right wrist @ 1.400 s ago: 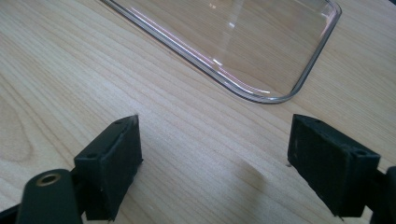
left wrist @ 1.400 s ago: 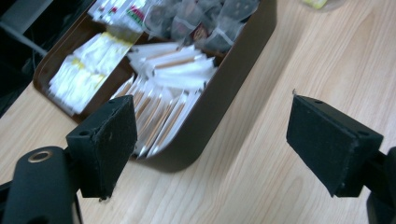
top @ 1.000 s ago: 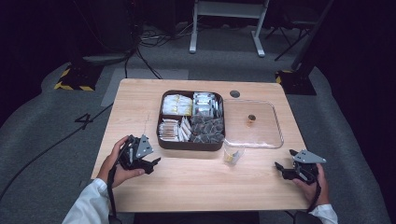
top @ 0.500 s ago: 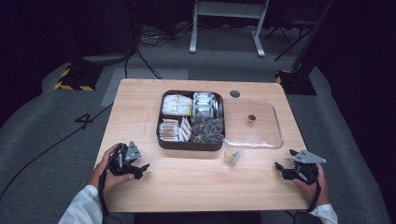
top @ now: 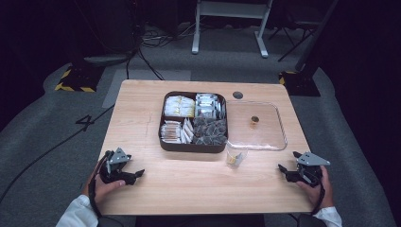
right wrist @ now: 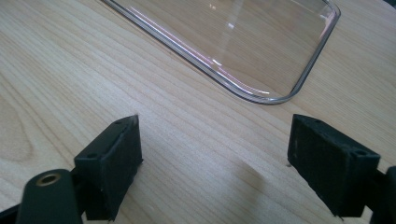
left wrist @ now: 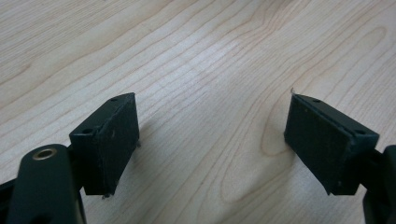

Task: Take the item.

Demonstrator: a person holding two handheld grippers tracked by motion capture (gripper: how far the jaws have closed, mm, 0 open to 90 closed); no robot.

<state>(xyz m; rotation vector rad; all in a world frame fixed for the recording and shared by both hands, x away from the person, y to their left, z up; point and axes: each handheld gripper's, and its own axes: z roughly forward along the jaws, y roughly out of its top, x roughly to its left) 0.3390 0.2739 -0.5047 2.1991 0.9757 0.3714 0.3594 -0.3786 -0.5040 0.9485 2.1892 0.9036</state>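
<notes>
Found the left hand-held gripper (top: 135, 176) low over the near left part of the pale wooden surface (top: 189, 189), carried in the person's left hand (top: 101, 185) with its black jaws turned toward the middle. Saw those jaws standing wide apart in the left gripper view (left wrist: 212, 140), with bare wood grain between them and nothing pinched. Found the right hand-held gripper (top: 287, 161) near the front right edge, carried in the right hand (top: 318, 187), its jaws likewise spread and gripping nothing. Looked along it in the right gripper view (right wrist: 215, 163) at a rounded corner of the clear rectangular plastic lid (right wrist: 261, 95), lying flat just ahead of the jaws and apart from them. Placed that lid (top: 280, 142) on the right half of the surface, touching or just beside the dark brown compartment tray (top: 191, 147). Noted a small brown object (top: 255, 122) on the lid, too small to identify. Counted four compartments in the tray: yellow packets (top: 178, 106), silvery packets (top: 206, 105), dark packets (top: 210, 131) and pale stick sachets (top: 175, 132). Spotted a small clear cup-like container (top: 235, 158) just in front of the tray, between the two hand-held grippers and well apart from both.
</notes>
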